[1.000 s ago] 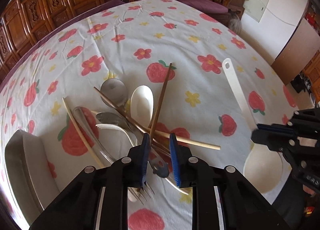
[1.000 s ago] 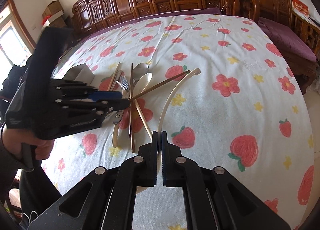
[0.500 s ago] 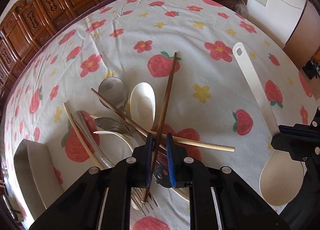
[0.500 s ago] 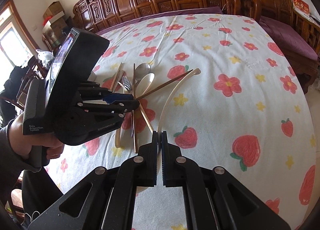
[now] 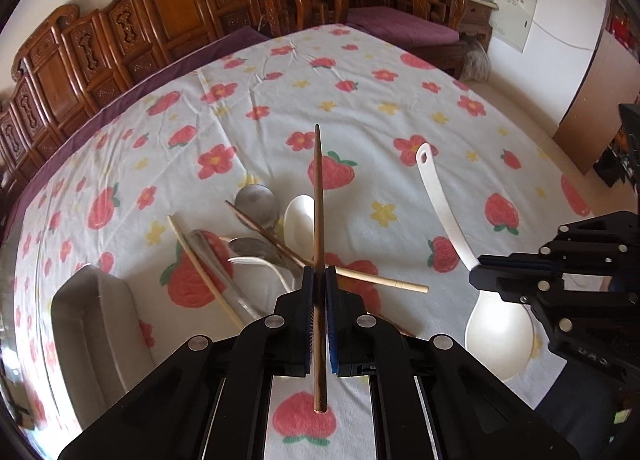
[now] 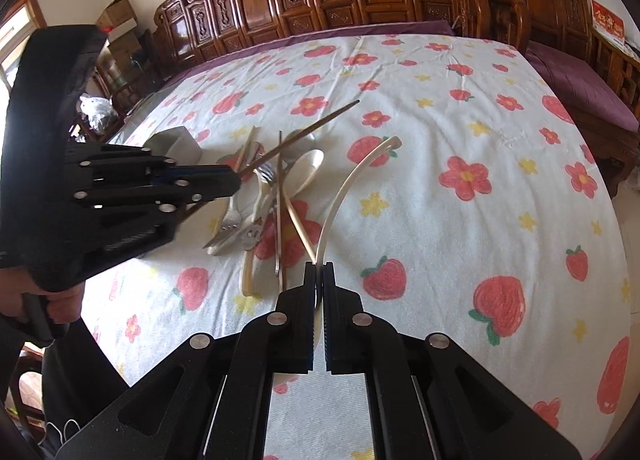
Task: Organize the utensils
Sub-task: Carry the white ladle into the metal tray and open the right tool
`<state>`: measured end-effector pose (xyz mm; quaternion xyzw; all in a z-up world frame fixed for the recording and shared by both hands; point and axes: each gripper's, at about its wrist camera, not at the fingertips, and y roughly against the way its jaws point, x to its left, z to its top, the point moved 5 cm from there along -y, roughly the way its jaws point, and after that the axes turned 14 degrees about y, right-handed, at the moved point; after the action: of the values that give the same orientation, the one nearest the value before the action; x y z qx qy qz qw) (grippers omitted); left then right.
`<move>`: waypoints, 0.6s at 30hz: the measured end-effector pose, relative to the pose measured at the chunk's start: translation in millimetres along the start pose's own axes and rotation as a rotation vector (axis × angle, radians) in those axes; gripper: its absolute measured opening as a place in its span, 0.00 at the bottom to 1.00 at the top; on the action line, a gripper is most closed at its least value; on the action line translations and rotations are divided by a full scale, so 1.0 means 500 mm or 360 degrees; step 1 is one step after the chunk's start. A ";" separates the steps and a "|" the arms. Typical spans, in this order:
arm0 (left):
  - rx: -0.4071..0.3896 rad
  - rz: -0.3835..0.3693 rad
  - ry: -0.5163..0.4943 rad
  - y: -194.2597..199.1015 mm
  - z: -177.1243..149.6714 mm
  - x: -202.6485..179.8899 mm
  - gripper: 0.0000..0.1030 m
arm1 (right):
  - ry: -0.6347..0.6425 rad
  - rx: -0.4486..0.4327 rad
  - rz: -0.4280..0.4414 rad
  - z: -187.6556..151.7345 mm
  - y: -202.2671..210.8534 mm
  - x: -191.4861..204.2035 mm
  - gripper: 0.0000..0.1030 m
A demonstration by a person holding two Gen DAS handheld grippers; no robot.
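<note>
My left gripper (image 5: 319,274) is shut on a dark brown chopstick (image 5: 318,196) and holds it lifted above the utensil pile; it also shows in the right wrist view (image 6: 236,180), with the chopstick (image 6: 316,126) sticking out of it. My right gripper (image 6: 319,266) is shut on the handle of a white rice paddle (image 6: 352,176); in the left wrist view that gripper (image 5: 480,274) grips the paddle (image 5: 444,204) near its wide head. The pile (image 5: 256,244) holds metal spoons, a white ceramic spoon (image 5: 299,220), a fork and pale chopsticks (image 5: 376,279).
A grey metal tray (image 5: 92,324) lies on the strawberry tablecloth (image 5: 360,108) left of the pile, also in the right wrist view (image 6: 176,142). Carved wooden chairs (image 5: 160,16) ring the far table edge. A hand (image 6: 36,300) holds the left gripper.
My left gripper closed on the dark chopstick and lifted it off the pile, tilting upward. The right gripper stays shut on the paddle, barely moved.
</note>
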<state>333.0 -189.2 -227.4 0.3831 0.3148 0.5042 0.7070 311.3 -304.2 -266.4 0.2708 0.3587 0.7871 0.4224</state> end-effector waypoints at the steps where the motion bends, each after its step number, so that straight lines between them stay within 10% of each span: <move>1: -0.0015 -0.0005 0.0014 0.013 -0.004 0.008 0.05 | 0.0001 -0.0006 0.0010 0.001 0.002 0.005 0.04; 18: -0.0119 0.0091 0.0243 0.126 -0.061 0.210 0.05 | 0.0145 -0.0070 0.0098 0.040 0.029 0.104 0.04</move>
<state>308.9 -69.7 -195.1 0.3257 0.3376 0.5634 0.6801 293.1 -258.5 -236.6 0.2364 0.3516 0.8190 0.3870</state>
